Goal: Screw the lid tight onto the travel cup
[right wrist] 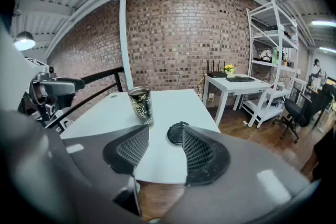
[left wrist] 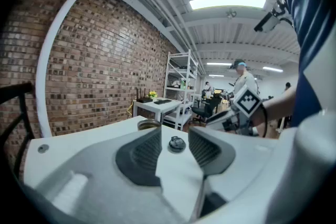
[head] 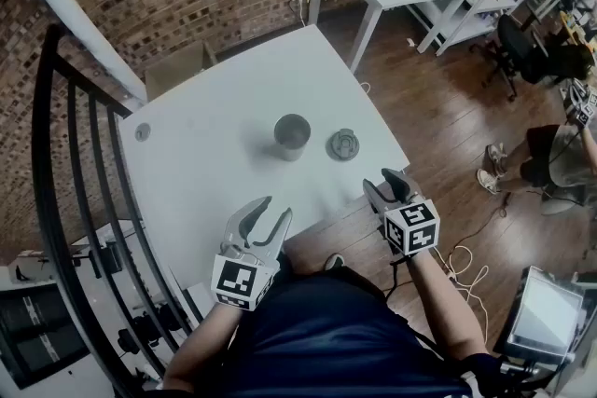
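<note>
White tabletop (head: 205, 163) filled the middle of the scene, and everything that mattered sat on its near right part, around the cup.

Both grippers hung on the person's side of the cup, at the table's near edge and well apart from it. The left gripper (head: 273, 208) was below and a little left of the cup, with its jaws partly open and nothing between them. Only bare table and the distant lid showed through the gap. The right gripper (head: 381, 180) was below and to the right of the cup. Its jaws were also partly open and held nothing.

The cup (head: 292, 136), dark and patterned, stood upright with its long axis vertical and its mouth open to the ceiling. No lid was on it yet.

The lid (head: 343, 144), a small dark disc, lay flat on the table just to the right of the cup, close to it but not touching.

That side was what the next move seemed to turn on. The lid lay on the cup's right, so the right gripper was clearly the nearer one. In the right gripper view the lid sat almost straight ahead of the jaws, by the tip of the right-hand jaw, with the cup off to the left. The left gripper looked better placed to steady the cup. Lying flat, the lid offered only its thin rim, so the jaws would probably need to come down over it and pinch across its width.
</note>
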A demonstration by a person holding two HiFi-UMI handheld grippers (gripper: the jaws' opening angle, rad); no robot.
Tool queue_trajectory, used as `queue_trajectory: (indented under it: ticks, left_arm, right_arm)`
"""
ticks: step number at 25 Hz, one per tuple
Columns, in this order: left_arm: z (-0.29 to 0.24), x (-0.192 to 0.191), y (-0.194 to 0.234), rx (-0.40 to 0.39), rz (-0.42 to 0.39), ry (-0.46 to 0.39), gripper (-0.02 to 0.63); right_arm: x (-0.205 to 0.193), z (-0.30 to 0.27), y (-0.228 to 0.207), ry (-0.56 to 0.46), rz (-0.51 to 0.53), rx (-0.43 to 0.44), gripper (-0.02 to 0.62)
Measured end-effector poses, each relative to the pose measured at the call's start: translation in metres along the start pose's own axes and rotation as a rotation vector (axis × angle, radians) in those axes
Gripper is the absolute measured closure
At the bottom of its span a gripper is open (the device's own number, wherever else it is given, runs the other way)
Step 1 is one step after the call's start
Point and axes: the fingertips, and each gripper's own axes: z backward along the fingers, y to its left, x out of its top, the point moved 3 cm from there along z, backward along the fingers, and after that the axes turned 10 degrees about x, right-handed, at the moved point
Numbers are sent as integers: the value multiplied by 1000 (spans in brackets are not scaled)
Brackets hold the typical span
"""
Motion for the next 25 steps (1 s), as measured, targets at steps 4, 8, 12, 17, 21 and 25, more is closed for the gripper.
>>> queue_trajectory:
  ticks: [4, 8, 12, 17, 21, 25]
  left_arm:
    - [-24, -6, 46, -35, -46, 17, 440]
    - [-36, 6, 66, -41, -57, 26, 440]
    - [-45, 13, 70, 10, -13, 47, 440]
    - [-44, 0, 63, 74, 52, 75, 440]
    - [-44, -4, 59, 86, 72, 99, 440]
    - [-48, -1, 63, 93, 73, 93, 440]
  right_arm:
    - [12, -69, -15, 103, 10, -33, 362]
    - [6, -111, -37, 214, 3, -61, 330]
    - [-13, -144, -57, 293, 2, -54, 305]
    - [-20, -180, -66, 329, 1, -40, 268]
    - [-25, -193, -67, 379, 29, -25, 261]
    - [-17, -197, -56, 399, 0, 6, 258]
